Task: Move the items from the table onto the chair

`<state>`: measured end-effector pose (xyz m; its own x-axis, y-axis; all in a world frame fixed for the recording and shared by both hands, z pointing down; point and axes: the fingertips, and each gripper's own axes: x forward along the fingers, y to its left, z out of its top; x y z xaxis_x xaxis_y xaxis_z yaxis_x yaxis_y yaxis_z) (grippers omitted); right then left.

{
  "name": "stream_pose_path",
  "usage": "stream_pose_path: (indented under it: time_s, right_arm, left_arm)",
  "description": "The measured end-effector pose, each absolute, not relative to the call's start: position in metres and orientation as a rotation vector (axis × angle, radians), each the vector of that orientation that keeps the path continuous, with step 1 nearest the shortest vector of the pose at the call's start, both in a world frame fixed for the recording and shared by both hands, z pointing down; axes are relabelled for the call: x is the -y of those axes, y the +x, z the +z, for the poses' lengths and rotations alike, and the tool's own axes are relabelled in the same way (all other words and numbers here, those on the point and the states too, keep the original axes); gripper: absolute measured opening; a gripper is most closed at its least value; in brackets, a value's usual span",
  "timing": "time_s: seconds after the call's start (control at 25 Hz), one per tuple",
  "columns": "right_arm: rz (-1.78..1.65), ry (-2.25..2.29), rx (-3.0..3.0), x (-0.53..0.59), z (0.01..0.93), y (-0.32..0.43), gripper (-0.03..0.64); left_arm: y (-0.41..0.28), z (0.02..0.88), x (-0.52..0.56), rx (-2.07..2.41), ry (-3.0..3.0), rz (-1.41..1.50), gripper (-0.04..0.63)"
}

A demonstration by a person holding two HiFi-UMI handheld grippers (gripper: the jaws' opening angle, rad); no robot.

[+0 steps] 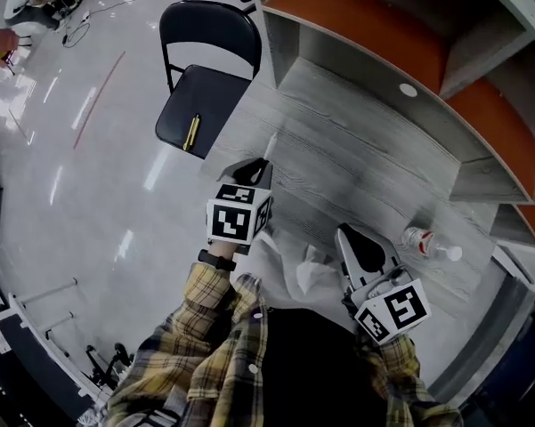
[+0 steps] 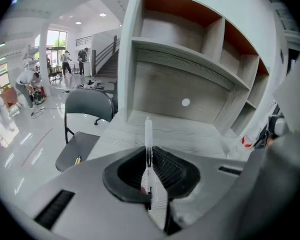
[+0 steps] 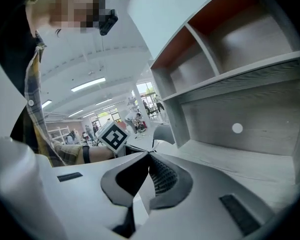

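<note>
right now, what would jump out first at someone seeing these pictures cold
The left tool is shut on a thin pale pen that sticks out past its jaws. A black folding chair stands at the end of the grey wood-grain table, with a yellow pen already on its seat. A clear bottle lies on its side on the table's right part.

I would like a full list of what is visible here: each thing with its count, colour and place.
Desk: one, grey wood, orange-backed shelves above.
Chair: one, black, at the desk's left end.
Yellow pen: one, on the chair seat.
Bottle: one, clear plastic, lying on the desk at right.
Clear pen: one, clamped in the left gripper.
Left gripper: one, grey, shut on the clear pen.
Right gripper: one, grey, shut, empty.
Sleeves: two, yellow plaid.
</note>
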<state>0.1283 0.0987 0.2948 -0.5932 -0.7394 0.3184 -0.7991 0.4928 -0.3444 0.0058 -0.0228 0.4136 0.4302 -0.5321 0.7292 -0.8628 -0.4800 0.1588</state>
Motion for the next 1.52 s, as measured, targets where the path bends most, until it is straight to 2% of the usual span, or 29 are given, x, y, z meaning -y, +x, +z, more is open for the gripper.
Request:
stream_pose_path:
  time_s: [0.32,0.64,1.08,1.32,1.52]
  right_arm:
    - [0.764,1.277,2.591,-0.032,0.310,0.020,0.018]
    - [0.873,1.328,2.507,0.021,0.361,-0.078,0.018]
    - [1.067,1.407,2.428,0.076,0.447,-0.139,0.018]
    - [1.118,1.409,2.415,0.096,0.475,-0.140,0.018]
    - [1.166,1.480,2.388,0.108,0.492,-0.127,0.019]
  left_arm:
    - [-0.134,0.426,0.107,1.233,2.087,0.870,0.043]
    - [-0.235,0.540,0.177,1.136,2.018,0.989,0.043]
    - [-0.293,0.761,0.216,1.062,1.855,1.121,0.043]
    - [-0.303,0.840,0.228,1.049,1.771,1.158,0.043]
    - [-0.307,0.869,0.235,1.073,1.686,1.091,0.044]
